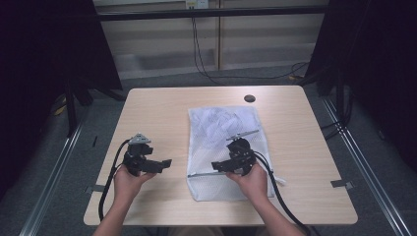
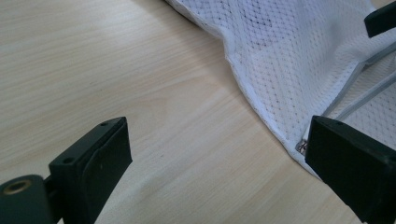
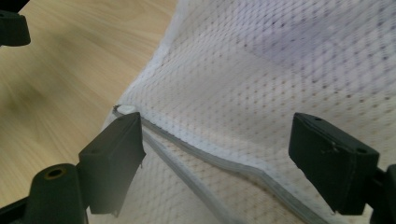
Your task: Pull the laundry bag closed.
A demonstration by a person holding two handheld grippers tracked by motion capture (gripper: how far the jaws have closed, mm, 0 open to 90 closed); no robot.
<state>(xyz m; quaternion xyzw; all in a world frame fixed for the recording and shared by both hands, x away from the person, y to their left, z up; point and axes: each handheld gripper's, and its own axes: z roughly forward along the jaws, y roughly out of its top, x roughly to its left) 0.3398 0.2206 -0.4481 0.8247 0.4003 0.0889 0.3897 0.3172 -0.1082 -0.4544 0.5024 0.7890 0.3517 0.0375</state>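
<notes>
A white mesh zip bag lies flat in the middle of the wooden table. Its grey zip runs across the near end and is partly open. My right gripper is open just above that zip. In the right gripper view the zip passes between the jaws of the right gripper, with the zip pull by the left jaw. My left gripper is open over bare wood to the left of the bag. In the left gripper view the left gripper faces the bag's edge, with the zip pull beside one jaw.
A black round grommet sits in the table's far edge area. Cables trail on the floor behind the table. Dark curtains stand at both sides. Bare wood surrounds the bag on the left and right.
</notes>
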